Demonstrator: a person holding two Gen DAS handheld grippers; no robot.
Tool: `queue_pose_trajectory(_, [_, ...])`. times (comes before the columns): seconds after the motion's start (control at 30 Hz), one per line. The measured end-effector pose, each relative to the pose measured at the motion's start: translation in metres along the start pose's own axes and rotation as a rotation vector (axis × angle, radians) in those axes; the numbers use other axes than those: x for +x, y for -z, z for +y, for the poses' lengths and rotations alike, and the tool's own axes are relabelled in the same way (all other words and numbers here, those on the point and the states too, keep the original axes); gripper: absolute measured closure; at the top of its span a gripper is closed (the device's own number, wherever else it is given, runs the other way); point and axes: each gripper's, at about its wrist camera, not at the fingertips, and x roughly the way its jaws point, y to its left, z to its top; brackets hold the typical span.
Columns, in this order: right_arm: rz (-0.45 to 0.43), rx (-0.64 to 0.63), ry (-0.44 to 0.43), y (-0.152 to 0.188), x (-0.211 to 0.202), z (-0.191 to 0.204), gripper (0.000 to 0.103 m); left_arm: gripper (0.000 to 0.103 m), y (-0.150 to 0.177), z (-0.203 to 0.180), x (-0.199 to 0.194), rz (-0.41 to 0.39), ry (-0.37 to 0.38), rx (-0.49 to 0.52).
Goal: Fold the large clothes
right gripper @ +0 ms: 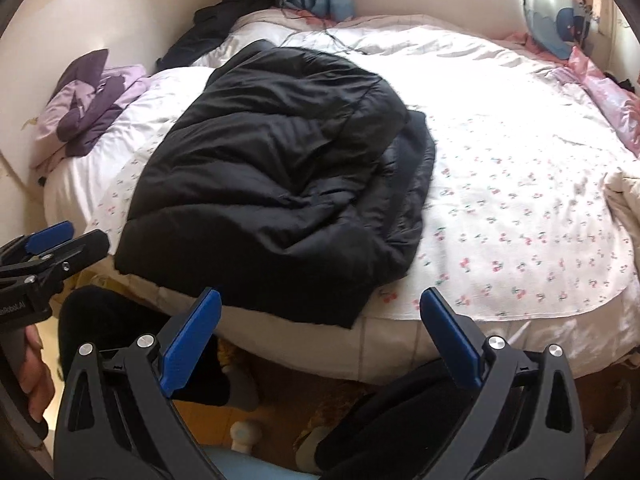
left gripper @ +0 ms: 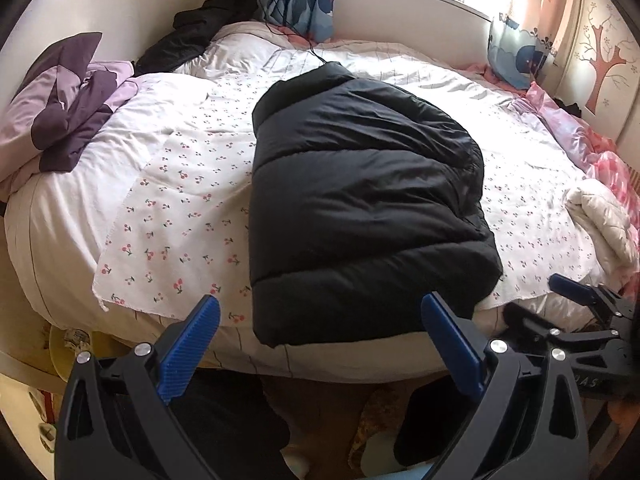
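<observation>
1. Two pairs of tongs hover at the near edge of the bed [left gripper: 60, 216]: the left tongs [left gripper: 320, 336] and the right tongs [right gripper: 320, 320] are both spread wide and pinch nothing.
2. The black puffer jacket [left gripper: 360, 200] lies on the cherry-print sheet [left gripper: 180, 200], its bottom hem hanging slightly over the near edge of the bed. It looks already narrowed, with one side turned over the body, so the likely step in hand is folding it across its length.
3. To do that well, each pair of tongs should pinch one corner of the near hem, going deep enough to catch every padded layer, not only the slippery outer shell.
4. Both corners should rise together and travel level toward the collar, so the fold line stays square.
5. The padding holds air; pressing the fold down after laying it helps it stay flat.
6. The loose edge showing on the jacket's right side in the right wrist view should be tucked in first, or the bundle may end lopsided.
7. The purple garment [left gripper: 72, 112] and the cream blanket [left gripper: 600, 216] lie well apart from the jacket and need no handling.
</observation>
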Motion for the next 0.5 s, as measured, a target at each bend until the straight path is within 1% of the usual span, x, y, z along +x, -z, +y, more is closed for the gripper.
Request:
queue_pose_trajectory(0.1, [-0.007,-0.003,-0.018,0.0025,-0.0014,0.003,0.007,0.007,0.0027,-0.004,-0.0012,0.002,-0.007,0.013])
queue_pose_trajectory(0.2, [-0.03,-0.019,0.013,0.0037,-0.0061,0.0057,0.007,0.007,0.0042,-0.0064,-0.0046,-0.006,-0.023,0.02])
queue_pose_trajectory(0.3, [-0.036,-0.014,0.012,0.0049,-0.0089,0.0037,0.007,0.007,0.005,-0.007,-0.0069,-0.009,-0.024,0.024])
queue_pose_trajectory(0.4, [-0.03,-0.023,0.048,0.0054,-0.0072,0.0048,0.007,0.007,0.0054,-0.0074,-0.0071,-0.004,-0.022,0.026])
queue_pose_trajectory(0.5, [-0.015,-0.026,0.054,0.006,-0.0054,0.0051,0.007,0.007,0.0052,-0.0069,-0.0067,0.0,-0.019,0.024])
